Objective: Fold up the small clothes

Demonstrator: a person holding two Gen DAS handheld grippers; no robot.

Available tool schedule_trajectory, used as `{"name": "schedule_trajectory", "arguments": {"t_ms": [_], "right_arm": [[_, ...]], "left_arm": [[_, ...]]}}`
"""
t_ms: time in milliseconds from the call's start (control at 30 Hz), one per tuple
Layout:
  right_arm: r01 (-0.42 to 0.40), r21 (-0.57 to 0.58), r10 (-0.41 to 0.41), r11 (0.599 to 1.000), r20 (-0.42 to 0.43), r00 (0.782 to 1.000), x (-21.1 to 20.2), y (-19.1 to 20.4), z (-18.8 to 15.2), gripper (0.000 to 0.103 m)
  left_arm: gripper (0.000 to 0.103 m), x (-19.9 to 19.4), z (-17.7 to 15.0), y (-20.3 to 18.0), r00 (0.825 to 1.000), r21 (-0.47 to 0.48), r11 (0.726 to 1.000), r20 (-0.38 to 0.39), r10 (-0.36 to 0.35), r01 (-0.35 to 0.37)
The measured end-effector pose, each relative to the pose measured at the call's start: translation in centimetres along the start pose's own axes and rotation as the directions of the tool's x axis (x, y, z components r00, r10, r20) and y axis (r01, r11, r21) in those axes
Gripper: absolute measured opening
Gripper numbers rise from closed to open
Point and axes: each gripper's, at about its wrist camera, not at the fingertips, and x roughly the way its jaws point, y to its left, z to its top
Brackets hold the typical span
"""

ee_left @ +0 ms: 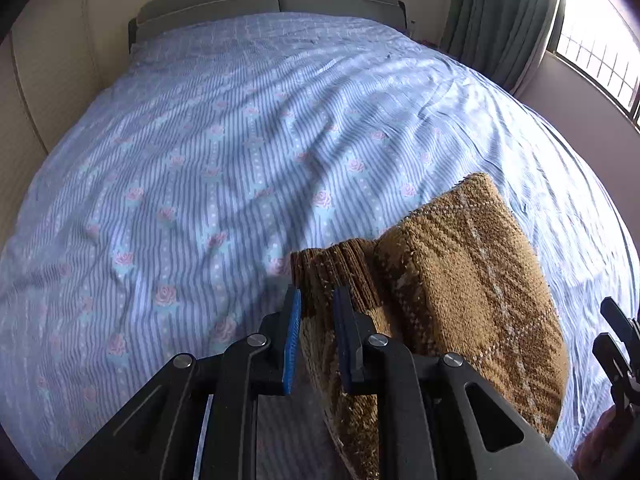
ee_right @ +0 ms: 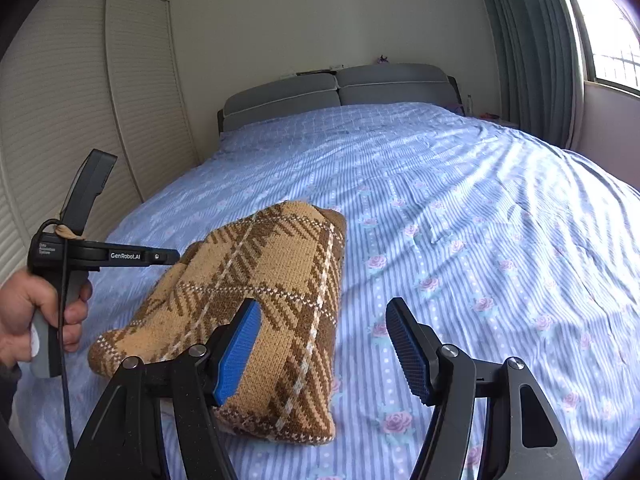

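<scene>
A folded tan and brown plaid knit sweater (ee_left: 472,280) lies on the blue striped bed sheet (ee_left: 200,160). My left gripper (ee_left: 318,296) has its blue pads nearly together, pinching the sweater's dark ribbed edge (ee_left: 344,268). In the right wrist view the sweater (ee_right: 260,280) lies at centre left. A hand (ee_right: 40,312) holds the left gripper's body (ee_right: 124,256) at the sweater's left side, with the tips hidden behind the knit. My right gripper (ee_right: 323,308) hovers open over the sweater's near right edge, with nothing pressed between its pads.
The sheet (ee_right: 480,240) is wrinkled, with a rose print, and stretches to a grey padded headboard (ee_right: 340,92). Louvred wardrobe doors (ee_right: 100,120) stand on the left. A green curtain (ee_right: 532,60) and a bright window (ee_left: 600,40) are on the right.
</scene>
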Motion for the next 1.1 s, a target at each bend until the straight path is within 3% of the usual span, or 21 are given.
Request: {"name": "schedule_trajectory", "arguments": {"t_ms": [167, 300, 533, 667, 800, 1033, 1100], "right_arm": [[0.001, -0.001, -0.001, 1.000, -0.003, 1.000, -0.1, 0.2, -0.1, 0.065], [0.014, -0.012, -0.014, 1.000, -0.006, 1.000, 0.0, 0.2, -0.4, 0.065], [0.022, 0.011, -0.021, 1.000, -0.028, 0.999, 0.4, -0.2, -0.8, 0.065], [0.021, 0.014, -0.021, 1.000, -0.021, 1.000, 0.1, -0.2, -0.8, 0.065], [0.014, 0.019, -0.014, 1.000, -0.014, 1.000, -0.1, -0.3, -0.6, 0.065], [0.024, 0.032, -0.024, 0.999, 0.006, 1.000, -0.7, -1.1, 0.2, 0.065], [0.021, 0.037, -0.021, 0.999, 0.008, 1.000, -0.6, -1.1, 0.3, 0.065]], "left_arm": [[0.018, 1.9, -0.5, 0.7, 0.995, -0.069, 0.994, -0.049, -0.090, 0.087], [0.018, 2.7, -0.7, 0.9, 0.986, -0.127, 0.979, -0.037, -0.162, 0.157], [0.021, 3.8, -0.9, 1.1, 0.981, -0.177, 0.967, -0.036, -0.193, 0.184], [0.021, 3.9, -0.9, 0.9, 0.982, -0.175, 0.968, -0.036, -0.187, 0.178], [0.012, 3.5, -1.2, 0.3, 0.984, -0.128, 0.977, -0.014, -0.176, 0.173], [0.011, 0.3, 0.0, 1.2, 0.996, -0.085, 0.993, 0.059, -0.073, 0.078], [0.011, 0.7, 0.1, 0.9, 0.997, -0.057, 0.996, 0.045, -0.063, 0.065]]}}
